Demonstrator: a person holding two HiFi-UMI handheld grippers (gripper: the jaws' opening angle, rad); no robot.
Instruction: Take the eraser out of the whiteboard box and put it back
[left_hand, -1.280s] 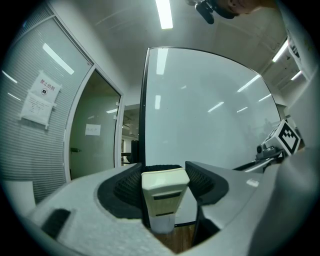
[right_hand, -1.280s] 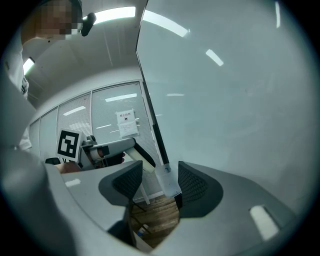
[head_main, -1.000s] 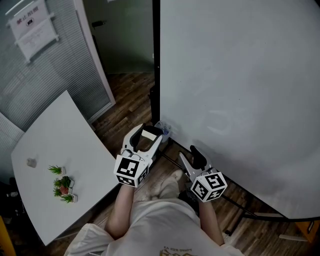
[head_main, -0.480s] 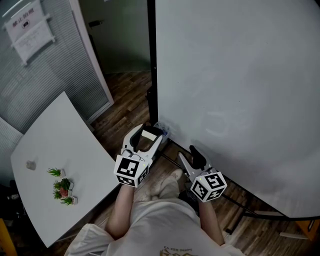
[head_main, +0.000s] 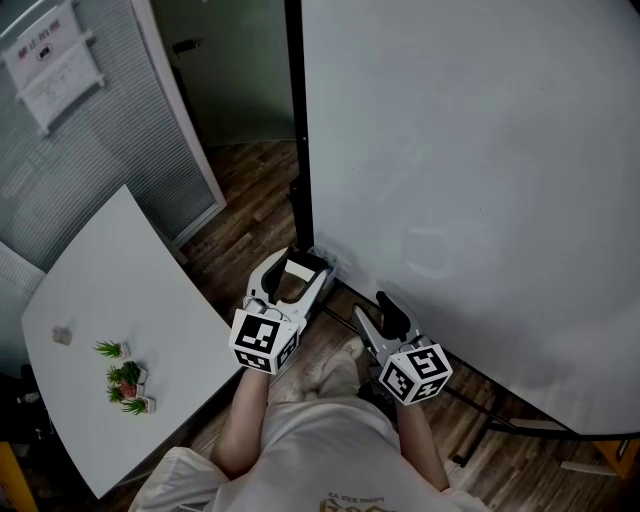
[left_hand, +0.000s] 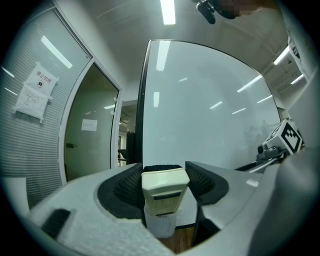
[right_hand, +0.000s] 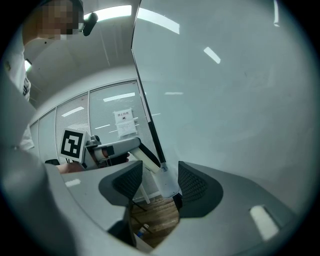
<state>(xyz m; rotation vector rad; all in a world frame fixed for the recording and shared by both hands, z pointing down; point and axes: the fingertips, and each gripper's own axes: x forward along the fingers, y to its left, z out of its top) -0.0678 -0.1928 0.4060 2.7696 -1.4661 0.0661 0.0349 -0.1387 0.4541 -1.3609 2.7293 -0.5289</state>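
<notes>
Whiteboard ahead, left gripper – jaws gripping cream eraser, right gripper jaws apart, seemingly empty

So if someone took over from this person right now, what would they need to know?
Left gripper: shut on the eraser, held near the whiteboard's lower corner.
Right gripper: open, nothing between its jaws, beside the left one.
Whiteboard box: on the board's frame, just beyond the left gripper.
Done: the eraser looks to be out of the box.
Left: put it back in the box and let go.
</notes>
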